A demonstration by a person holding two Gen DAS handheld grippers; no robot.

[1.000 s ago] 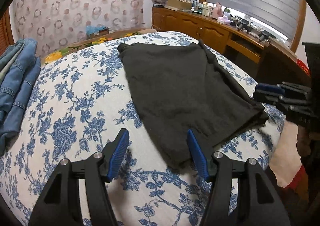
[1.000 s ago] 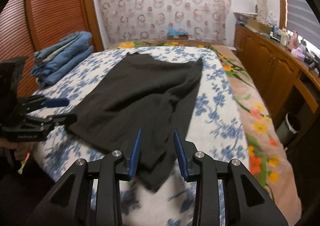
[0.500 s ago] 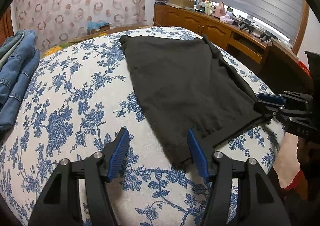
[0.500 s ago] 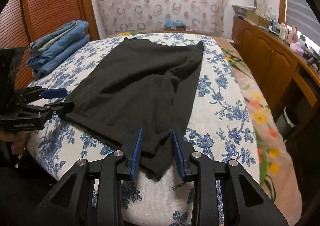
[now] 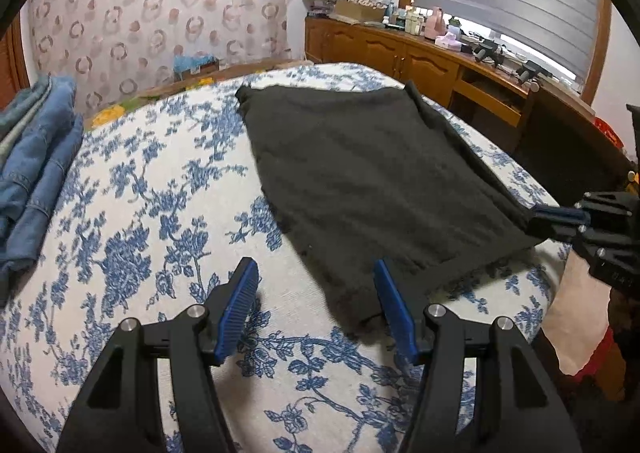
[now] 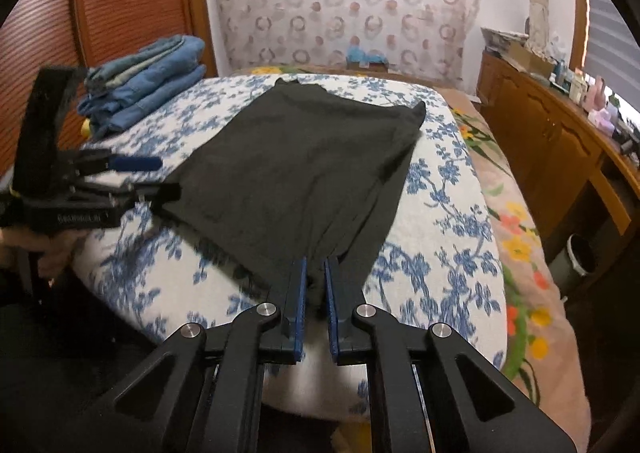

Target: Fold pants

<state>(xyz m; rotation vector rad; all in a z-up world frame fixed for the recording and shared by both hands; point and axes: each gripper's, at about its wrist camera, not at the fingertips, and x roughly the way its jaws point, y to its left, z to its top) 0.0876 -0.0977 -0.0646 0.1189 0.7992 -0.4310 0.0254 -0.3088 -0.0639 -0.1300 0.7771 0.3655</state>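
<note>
Dark grey pants (image 5: 360, 181) lie flat on a bed with a blue floral cover (image 5: 140, 213); they also show in the right wrist view (image 6: 304, 173). My left gripper (image 5: 316, 305) is open, its jaws astride the pants' near left corner, low over the bed. It also shows at the left in the right wrist view (image 6: 144, 177). My right gripper (image 6: 315, 285) is shut on the pants' near right corner. It also shows at the right in the left wrist view (image 5: 556, 219).
A stack of folded blue jeans (image 5: 28, 169) lies at the bed's far left, also visible in the right wrist view (image 6: 148, 81). A wooden cabinet (image 5: 420, 57) with clutter runs along the right wall under a window. A floral sheet (image 6: 520, 237) shows beside the bed.
My right gripper has closed on the pants' corner. My left gripper has come lower and nearer to the other corner, still open.
</note>
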